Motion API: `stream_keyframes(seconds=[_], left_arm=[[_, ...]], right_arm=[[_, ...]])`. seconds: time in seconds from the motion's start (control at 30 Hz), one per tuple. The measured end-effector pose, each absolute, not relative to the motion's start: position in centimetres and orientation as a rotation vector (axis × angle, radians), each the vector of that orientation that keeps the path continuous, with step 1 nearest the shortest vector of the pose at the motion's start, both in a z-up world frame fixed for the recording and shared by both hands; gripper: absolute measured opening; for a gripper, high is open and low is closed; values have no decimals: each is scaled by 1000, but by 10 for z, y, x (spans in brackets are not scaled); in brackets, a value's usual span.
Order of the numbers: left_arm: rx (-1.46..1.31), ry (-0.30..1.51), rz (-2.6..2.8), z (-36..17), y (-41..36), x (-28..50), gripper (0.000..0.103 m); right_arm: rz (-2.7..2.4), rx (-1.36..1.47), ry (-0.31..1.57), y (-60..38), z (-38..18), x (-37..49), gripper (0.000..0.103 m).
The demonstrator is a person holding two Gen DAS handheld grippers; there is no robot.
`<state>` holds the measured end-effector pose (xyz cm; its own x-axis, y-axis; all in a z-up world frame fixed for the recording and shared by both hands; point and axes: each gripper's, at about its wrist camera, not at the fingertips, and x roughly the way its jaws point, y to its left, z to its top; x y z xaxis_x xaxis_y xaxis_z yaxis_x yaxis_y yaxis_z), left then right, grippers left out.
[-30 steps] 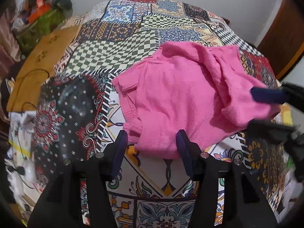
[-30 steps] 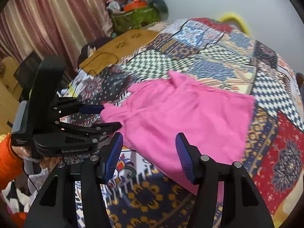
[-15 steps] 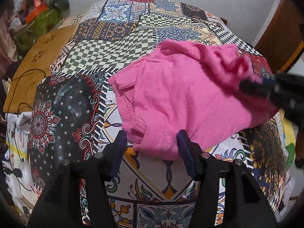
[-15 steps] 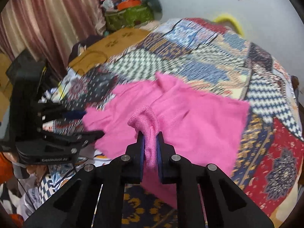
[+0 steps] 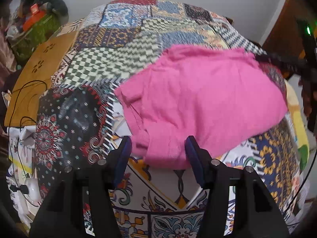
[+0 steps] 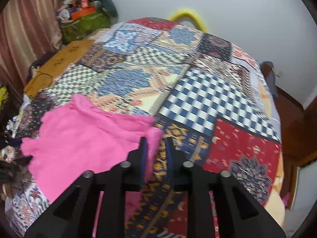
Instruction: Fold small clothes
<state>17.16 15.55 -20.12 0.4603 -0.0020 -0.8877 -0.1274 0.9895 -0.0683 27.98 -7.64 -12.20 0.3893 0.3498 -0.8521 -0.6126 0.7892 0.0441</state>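
Patchwork quilt (image 5: pixel 111 63) covers the bed; on it lies the pink garment (image 5: pixel 198 103). Our left gripper (image 5: pixel 157 154) hovers low at its near hem, jaws wide apart. Our right gripper (image 6: pixel 155 150), clamped on a raised fold half a second ago, now sits nearly closed at the garment's edge; blur hides whether it holds cloth.

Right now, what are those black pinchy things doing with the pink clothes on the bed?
A person is folding a small pink garment on a patchwork bedspread, with a gripper in each hand. The right gripper is at the garment's right edge, its fingers close together with a bit of pink cloth between them; whether it is really pinching is hard to tell. The left gripper is open, one finger on either side of the near edge, holding nothing. The garment lies mostly flat.
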Motion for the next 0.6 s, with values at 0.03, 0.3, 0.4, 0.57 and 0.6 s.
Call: stream_keyframes(seconds=[0.03, 0.3, 0.4, 0.57, 0.6], left_arm=[[-132, 1078, 87, -197, 158, 173, 56], [-208, 1036, 93, -184, 171, 223, 57], [-262, 1045, 64, -195, 163, 246, 57], [-235, 1084, 58, -216, 147, 268, 57], [-229, 1104, 72, -223, 148, 270, 57]], right_arm=[[627, -279, 998, -83, -120, 281, 31], [793, -195, 994, -82, -103, 250, 56], [811, -226, 1011, -69, -117, 240, 56], [825, -286, 1046, -53, -141, 229, 56], [822, -295, 1047, -53, -145, 229, 56]])
